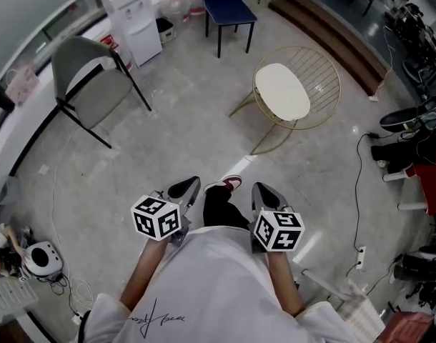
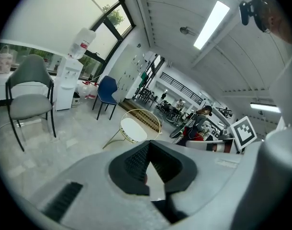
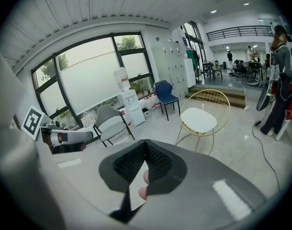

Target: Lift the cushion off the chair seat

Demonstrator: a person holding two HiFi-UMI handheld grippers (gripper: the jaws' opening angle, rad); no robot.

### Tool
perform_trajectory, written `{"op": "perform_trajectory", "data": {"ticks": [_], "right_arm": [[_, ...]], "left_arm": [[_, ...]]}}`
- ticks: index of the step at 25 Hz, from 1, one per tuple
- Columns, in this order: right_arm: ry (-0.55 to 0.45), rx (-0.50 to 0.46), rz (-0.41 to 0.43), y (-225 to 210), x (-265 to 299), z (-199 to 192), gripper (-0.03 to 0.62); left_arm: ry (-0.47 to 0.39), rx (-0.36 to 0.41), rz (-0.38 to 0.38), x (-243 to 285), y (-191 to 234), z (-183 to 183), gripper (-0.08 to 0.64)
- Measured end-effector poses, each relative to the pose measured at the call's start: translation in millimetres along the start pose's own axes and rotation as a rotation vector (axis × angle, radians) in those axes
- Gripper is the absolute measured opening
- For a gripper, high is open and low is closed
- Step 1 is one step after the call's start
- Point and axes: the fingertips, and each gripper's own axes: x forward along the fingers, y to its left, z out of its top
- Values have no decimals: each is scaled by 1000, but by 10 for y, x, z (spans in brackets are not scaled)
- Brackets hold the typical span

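A white oval cushion lies on the seat of a gold wire chair out on the floor ahead of me. It shows again in the left gripper view, cushion, and in the right gripper view, cushion. My left gripper and right gripper are side by side in front of my body, well short of the chair. Both point toward it. The left gripper has its jaws together with nothing between them. So has the right gripper.
A grey chair stands to the left, a water dispenser and a blue chair behind it. Wooden steps run along the far right. Cables and gear lie on the floor at the right.
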Motion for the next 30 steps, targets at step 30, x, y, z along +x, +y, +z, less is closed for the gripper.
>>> {"op": "perform_trajectory", "data": {"ticks": [30], "right_arm": [[82,277,-169,-1720,1792,1365,6]], "left_arm": [[334,108,-136,2930,665,1591,-2]]}}
